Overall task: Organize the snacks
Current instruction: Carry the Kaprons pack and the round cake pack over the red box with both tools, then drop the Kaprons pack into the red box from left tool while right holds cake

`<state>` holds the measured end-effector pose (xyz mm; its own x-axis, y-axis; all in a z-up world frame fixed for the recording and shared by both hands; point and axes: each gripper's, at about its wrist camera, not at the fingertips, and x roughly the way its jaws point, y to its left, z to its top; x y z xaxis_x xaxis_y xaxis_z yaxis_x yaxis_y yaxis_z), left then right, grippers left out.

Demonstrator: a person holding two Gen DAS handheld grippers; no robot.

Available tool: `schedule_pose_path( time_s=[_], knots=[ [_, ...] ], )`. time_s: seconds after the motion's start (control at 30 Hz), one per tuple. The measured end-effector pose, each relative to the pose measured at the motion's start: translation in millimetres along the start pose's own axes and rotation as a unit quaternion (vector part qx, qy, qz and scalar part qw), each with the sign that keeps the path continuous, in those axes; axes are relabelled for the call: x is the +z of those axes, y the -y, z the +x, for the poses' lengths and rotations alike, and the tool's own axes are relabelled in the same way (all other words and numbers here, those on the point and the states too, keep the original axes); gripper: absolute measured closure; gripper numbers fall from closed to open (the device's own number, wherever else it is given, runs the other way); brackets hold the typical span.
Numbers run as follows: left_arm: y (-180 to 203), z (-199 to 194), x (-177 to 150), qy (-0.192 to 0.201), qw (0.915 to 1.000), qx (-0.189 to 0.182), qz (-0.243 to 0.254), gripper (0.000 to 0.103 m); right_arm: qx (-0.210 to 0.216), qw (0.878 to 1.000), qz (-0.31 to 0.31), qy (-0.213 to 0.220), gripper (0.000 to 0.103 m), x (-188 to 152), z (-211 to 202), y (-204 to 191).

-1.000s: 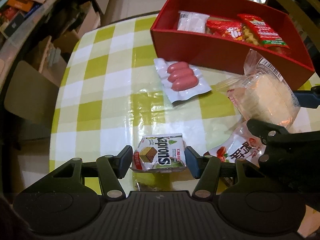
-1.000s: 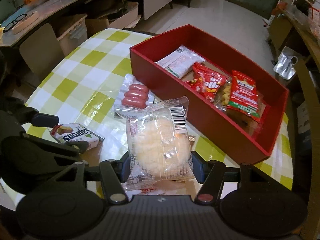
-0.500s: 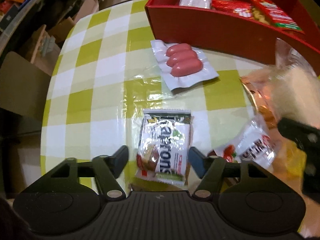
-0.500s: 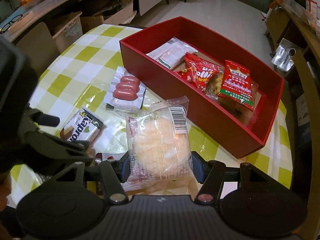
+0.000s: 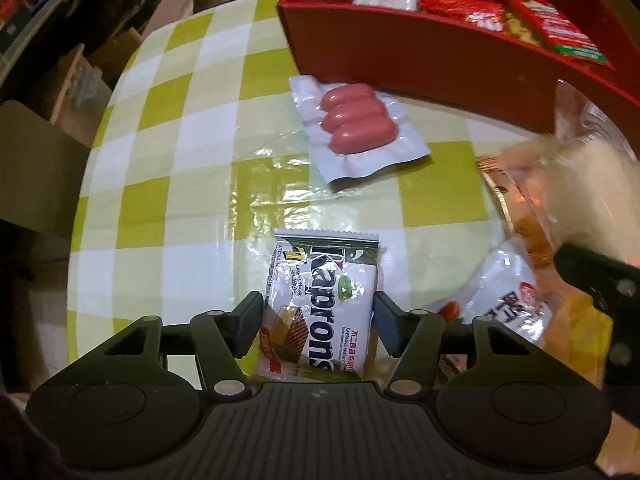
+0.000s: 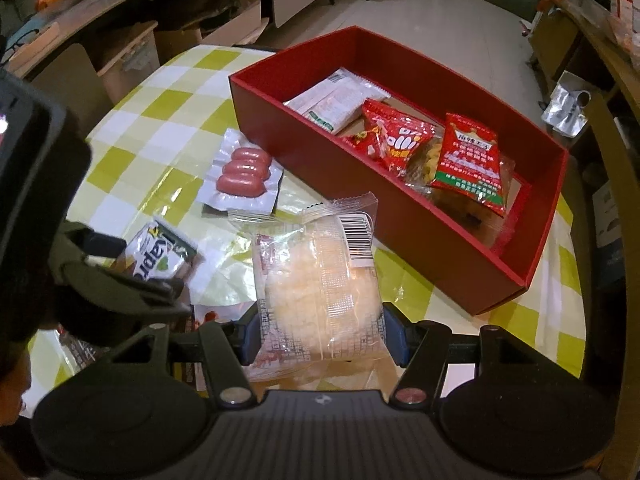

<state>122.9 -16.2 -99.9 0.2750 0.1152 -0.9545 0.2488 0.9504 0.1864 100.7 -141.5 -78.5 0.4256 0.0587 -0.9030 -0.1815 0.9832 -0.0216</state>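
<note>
Lengthwise — wafer packet (image 5: 320, 300) between left tongs (image 5: 318, 316), pointing forward.

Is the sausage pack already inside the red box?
No. In the right wrist view the sausage pack lies on the checked tablecloth, outside the near wall of the red box.

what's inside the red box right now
The red box holds a white packet and two red snack bags over a clear bag; anything beneath them is hidden.

Bread packet (image 6: 320, 280) between right gripper (image 6: 322, 330) fingers.
</note>
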Motion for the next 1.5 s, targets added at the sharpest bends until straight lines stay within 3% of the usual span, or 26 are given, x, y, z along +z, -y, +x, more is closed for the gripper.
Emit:
schedule_pose_path(
  time_s=[0.63,1.17,1.5],
  knots=[
    [15,-54,20,0.075,0.9971,-0.006,0.014,0.037,-0.018,0.999,0.025,0.035,0.038,14,-20,24],
    [42,-71,75,0.118,0.9928,-0.008,0.018,0.037,-0.035,0.994,0.08,0.06,0.038,39,-23,69],
    [59,-61,118,0.13,0.9913,-0.014,0.019,0.037,-0.059,0.99,0.106,0.074,0.038,64,-10,103]
  ],
)
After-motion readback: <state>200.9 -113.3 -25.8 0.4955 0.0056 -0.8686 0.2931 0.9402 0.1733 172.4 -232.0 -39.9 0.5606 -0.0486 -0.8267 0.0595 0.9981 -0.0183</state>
